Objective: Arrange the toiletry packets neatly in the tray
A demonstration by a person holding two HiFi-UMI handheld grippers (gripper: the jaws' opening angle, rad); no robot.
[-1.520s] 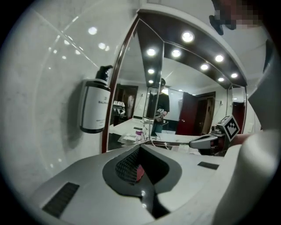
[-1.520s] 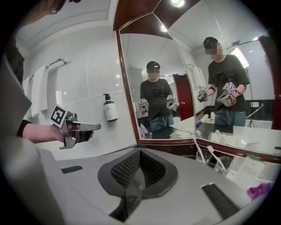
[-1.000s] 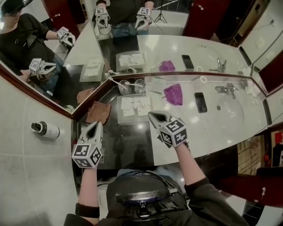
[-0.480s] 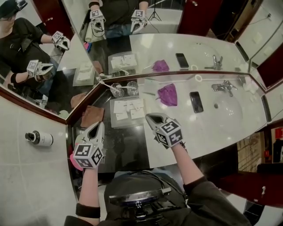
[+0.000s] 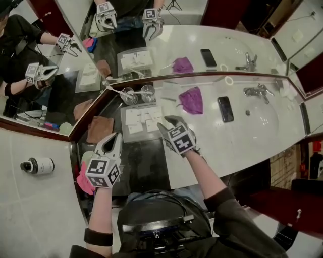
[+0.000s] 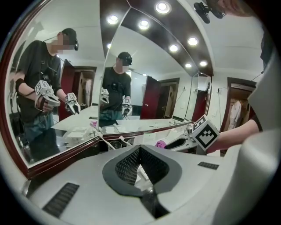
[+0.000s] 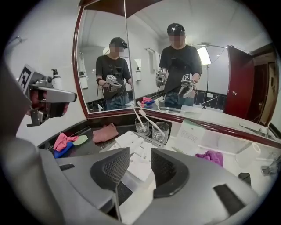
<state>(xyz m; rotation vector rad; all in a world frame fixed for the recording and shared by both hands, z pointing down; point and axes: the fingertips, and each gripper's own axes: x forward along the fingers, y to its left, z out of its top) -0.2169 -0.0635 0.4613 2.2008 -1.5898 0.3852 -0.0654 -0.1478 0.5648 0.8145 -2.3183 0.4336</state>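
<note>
Toiletry packets: found flat in tray, at 12 o'clock of right gripper, jaws just opened around nothing; left gripper clenched, empty.

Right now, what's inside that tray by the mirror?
White toiletry packets lie flat in the tray. The right gripper, its jaws just opening and gripping nothing, hangs over the tray's near right corner and covers whatever lies there.

Recessed ceiling spots lit the room brightly and evenly, leaving only soft shadows on the pale counter and a glaring lamp reflection in the mirror. Both gripper views bulged with strong fisheye curvature, dark at their corners; the head view stayed sharp.
</note>
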